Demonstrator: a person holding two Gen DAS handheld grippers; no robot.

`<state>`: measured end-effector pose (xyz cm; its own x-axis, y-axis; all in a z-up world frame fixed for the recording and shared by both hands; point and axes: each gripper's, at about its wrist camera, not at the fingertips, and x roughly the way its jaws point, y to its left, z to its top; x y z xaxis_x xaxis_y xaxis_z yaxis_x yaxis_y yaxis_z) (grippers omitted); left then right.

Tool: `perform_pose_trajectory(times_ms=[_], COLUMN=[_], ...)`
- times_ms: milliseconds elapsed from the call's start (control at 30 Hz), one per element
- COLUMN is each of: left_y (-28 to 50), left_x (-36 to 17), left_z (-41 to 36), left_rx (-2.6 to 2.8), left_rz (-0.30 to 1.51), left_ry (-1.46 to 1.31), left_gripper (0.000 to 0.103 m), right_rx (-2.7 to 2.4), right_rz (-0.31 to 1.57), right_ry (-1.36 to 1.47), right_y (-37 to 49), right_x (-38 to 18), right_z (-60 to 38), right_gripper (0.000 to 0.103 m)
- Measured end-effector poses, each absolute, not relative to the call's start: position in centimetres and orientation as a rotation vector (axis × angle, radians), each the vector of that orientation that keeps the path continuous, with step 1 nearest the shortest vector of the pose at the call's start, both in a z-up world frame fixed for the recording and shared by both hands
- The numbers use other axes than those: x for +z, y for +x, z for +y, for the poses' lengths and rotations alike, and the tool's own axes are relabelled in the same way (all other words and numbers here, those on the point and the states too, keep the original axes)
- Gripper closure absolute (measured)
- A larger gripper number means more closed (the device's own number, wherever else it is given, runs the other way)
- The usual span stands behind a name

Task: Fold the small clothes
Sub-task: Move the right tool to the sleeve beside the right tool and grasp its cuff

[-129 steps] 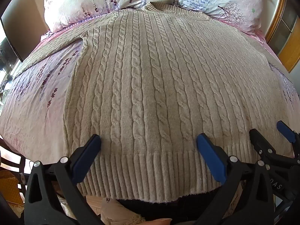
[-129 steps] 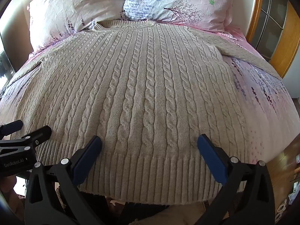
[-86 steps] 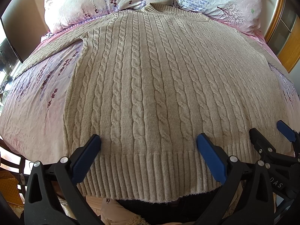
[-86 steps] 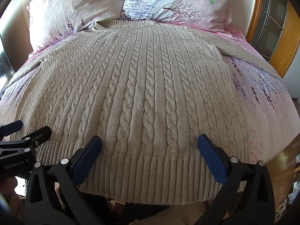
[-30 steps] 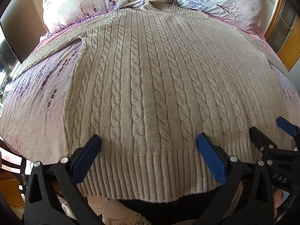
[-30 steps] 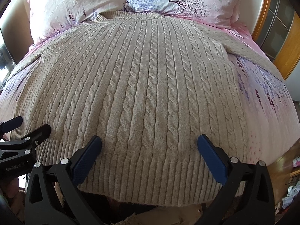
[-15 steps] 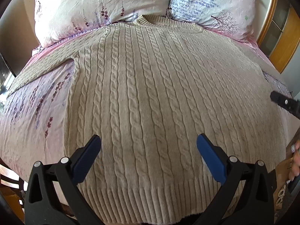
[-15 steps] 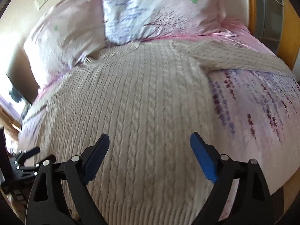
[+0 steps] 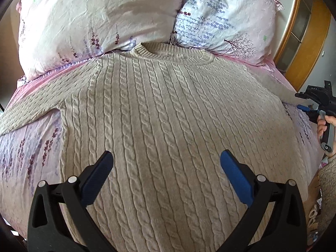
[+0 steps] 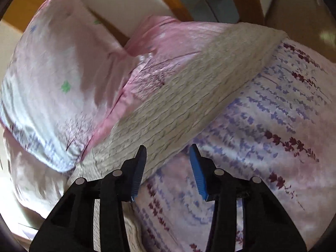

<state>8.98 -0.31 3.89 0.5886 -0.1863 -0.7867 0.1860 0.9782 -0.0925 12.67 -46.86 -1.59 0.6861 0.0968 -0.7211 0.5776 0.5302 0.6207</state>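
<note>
A beige cable-knit sweater (image 9: 168, 115) lies flat on the bed, front up, collar toward the pillows, sleeves spread to both sides. My left gripper (image 9: 166, 161) is open and empty above the sweater's lower body. My right gripper (image 10: 168, 155) is open but narrower and hovers over the lower edge of the sweater's right sleeve (image 10: 189, 96), where it meets the sheet. The right gripper also shows at the right edge of the left wrist view (image 9: 315, 105), held in a hand. The right wrist view is blurred.
Two floral pillows (image 9: 94, 21) (image 9: 226, 16) lie behind the collar. The bed has a pink floral sheet (image 10: 273, 136). A wooden frame with glass panels (image 9: 304, 31) stands at the right. The bed's right edge is near the hand.
My left gripper has moved forward from the hem toward the sweater's middle. My right gripper has swung right and forward to the right sleeve, and its jaws have narrowed.
</note>
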Motion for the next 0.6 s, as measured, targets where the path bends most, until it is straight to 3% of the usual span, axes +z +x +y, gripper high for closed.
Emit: perform_pose_trajectory(times_ms=[267, 500, 600], left_y=[10.2, 10.9, 11.0], left_x=[4.0, 4.1, 4.1], left_z=[-0.1, 0.5, 0.9], left_rx=[-0.311, -0.32, -0.32], left_rz=[0.881, 0.886, 0.887], left_ry=[-0.081, -0.117, -0.133], left_gripper=[0.002, 0.002, 0.002], right_rx=[-0.453, -0.498, -0.495], right_rz=[0.735, 0.718, 0.692], right_ry=[1.064, 1.037, 0.986], right_y=[12.2, 12.3, 12.8], right_x=[-2.9, -3.3, -2.3], right_z=[-50.5, -51.8, -51.4], right_gripper=[0.068, 0.091, 0.092])
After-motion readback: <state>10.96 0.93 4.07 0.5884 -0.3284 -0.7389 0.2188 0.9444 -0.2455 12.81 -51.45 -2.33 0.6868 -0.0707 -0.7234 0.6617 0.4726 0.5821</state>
